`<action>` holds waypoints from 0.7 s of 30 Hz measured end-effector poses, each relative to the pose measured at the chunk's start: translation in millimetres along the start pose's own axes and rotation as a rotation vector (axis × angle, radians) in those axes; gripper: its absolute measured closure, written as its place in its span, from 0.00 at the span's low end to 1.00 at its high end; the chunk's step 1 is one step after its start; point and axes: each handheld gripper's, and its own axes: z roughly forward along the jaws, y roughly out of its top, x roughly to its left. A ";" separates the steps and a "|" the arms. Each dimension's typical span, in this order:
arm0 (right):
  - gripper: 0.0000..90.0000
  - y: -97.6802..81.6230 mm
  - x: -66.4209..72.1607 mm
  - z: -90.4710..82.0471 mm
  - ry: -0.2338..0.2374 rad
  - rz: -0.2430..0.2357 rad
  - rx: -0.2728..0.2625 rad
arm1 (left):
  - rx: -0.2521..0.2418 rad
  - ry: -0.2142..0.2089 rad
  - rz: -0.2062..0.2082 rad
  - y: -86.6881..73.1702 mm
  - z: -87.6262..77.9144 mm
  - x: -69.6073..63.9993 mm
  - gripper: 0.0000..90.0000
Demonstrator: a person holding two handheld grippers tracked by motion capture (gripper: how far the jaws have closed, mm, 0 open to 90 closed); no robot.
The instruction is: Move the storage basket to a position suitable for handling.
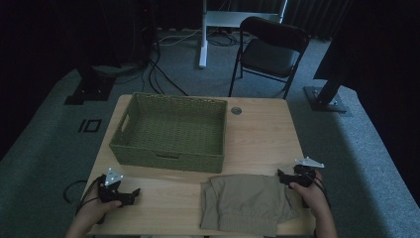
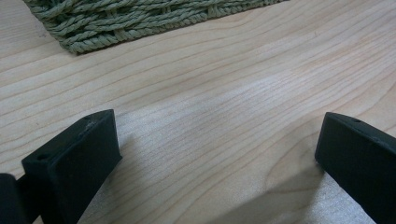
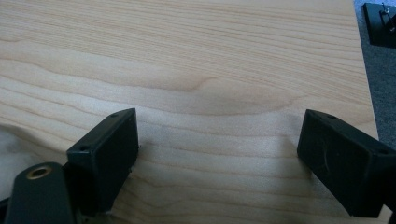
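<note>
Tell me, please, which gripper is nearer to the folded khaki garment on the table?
Right. The right gripper sits at the folded garment's upper right edge, jaws open over bare wood. The left gripper rests apart, across bare table.

You have a light wooden tabletop [image 1: 262, 136] with visible grain in front of you. On its far left part sits an empty green woven basket [image 1: 171, 131], a handle slot in its left wall. At the near edge, right of centre, lies a folded khaki garment [image 1: 245, 203], flat, just in front of the basket's near right corner. A small round grommet [image 1: 236, 110] is set near the far edge.
</note>
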 end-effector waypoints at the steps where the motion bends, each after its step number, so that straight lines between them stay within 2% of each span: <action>1: 0.13 0.0 0.0 0.0 0.000 0.000 0.000 | 0.000 0.000 0.000 0.0 0.0 0.0 0.01; 9: 0.14 0.2 -0.8 -0.1 0.007 -0.001 -0.001 | 0.005 0.009 -0.008 -3.3 -3.7 7.8 0.01; 10: 0.14 1.6 -1.6 -1.1 0.024 0.029 0.000 | 0.011 0.009 -0.014 -3.5 -4.7 9.9 0.01; 16: 0.15 7.3 -1.3 -3.6 0.035 0.061 -0.008 | 0.009 0.012 -0.026 -1.2 -7.8 17.7 0.01; 21: 0.15 18.1 2.9 -8.1 0.037 0.039 -0.024 | 0.004 0.014 -0.017 4.8 -10.3 21.6 0.01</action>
